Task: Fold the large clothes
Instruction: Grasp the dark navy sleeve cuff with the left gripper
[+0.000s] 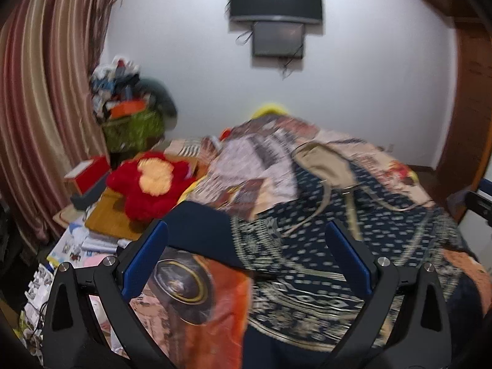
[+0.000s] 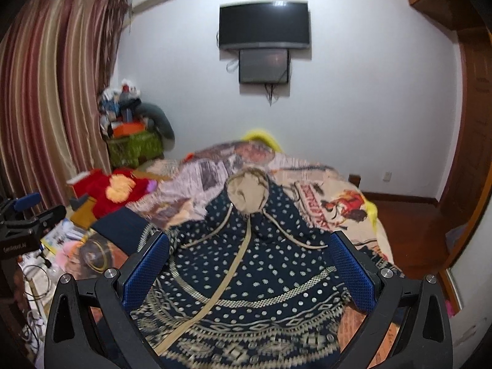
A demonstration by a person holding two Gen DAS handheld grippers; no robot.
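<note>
While both claws hang over the bed, neither has cloth in it. My left gripper [image 1: 246,255] has its blue pads spread wide with nothing between them; my right gripper [image 2: 249,267] likewise, jaws apart, empty.

Nearest, at 6 o'clock under the right claw: the hooded garment [image 2: 246,276], navy with pale dots and patterned bands, lying spread face up on the bedspread [image 2: 332,196]. Hem toward me, tan-lined hood [image 2: 246,187] at 12 o'clock, a tan strip running down the front.

Step, as I judge it: the approach before the first fold. Garment looks laid out but unfolded. Next move calls for each claw to drop to a side edge or sleeve, close on one layer only, then carry it across the middle. Risk: pinching the bedspread along with the garment.

Left wrist view only: one dark sleeve [image 1: 200,224] reaching out toward 9 o'clock, and books and papers [image 1: 92,243] beside the bed. It is blurred, so fine detail is lost. Right wrist view only: the garment centred and sharper, plus the left rig's body [image 2: 27,224] at 9 o'clock.

Farther: red plush toy [image 1: 150,184] at 10 o'clock. Farthest: wall television [image 2: 264,26] at 12 o'clock, curtains [image 2: 55,92] at 10.
</note>
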